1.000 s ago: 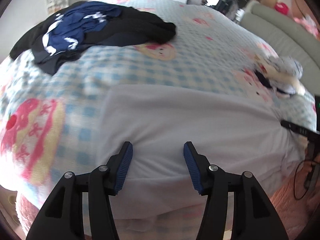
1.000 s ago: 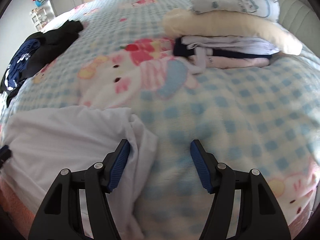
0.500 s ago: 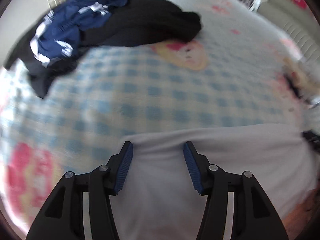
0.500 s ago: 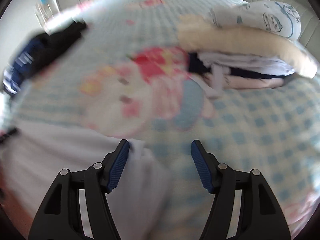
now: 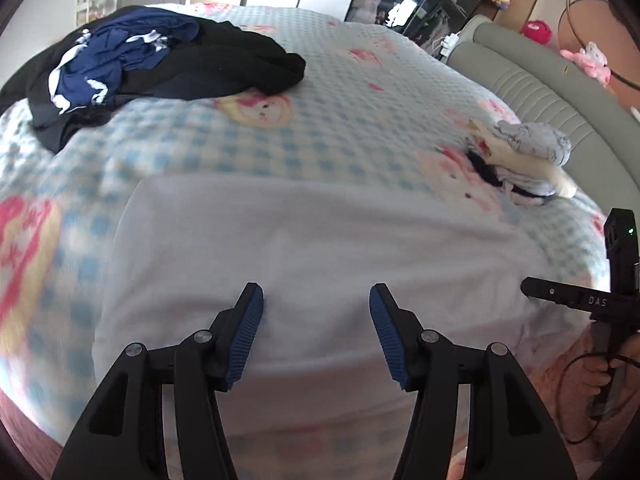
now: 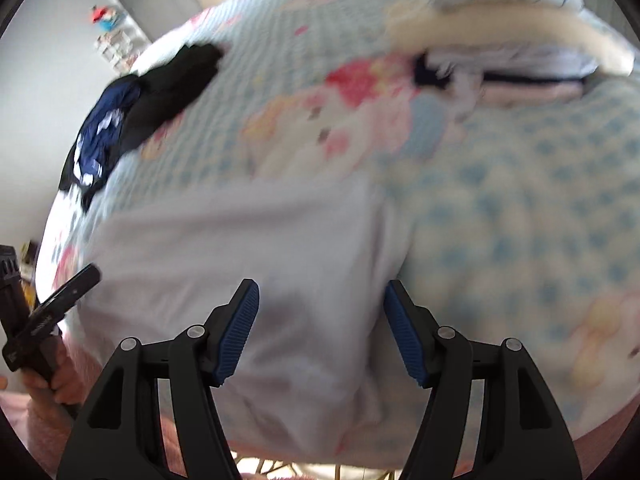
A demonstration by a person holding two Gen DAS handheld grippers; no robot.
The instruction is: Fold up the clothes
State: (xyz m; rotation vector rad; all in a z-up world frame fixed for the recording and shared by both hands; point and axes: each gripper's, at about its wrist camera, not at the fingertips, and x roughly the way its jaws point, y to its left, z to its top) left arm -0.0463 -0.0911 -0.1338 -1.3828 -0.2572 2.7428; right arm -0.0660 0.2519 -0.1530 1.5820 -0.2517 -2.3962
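Hovering with jaws wide and holding nothing, the left gripper [image 5: 316, 316] and right gripper [image 6: 320, 316] hang over the near edge of a white garment [image 5: 312, 248] lying flat on the checked bedspread [image 5: 320, 80]. It looks like one fold in progress; next each needs a pinch on the cloth's edge. Beyond sit a folded stack [image 5: 520, 160] and a dark heap [image 5: 160, 64] of unfolded clothes

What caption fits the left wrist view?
Open left gripper over a white garment spread on the checked bedspread, dark unfolded clothes behind, folded stack right.
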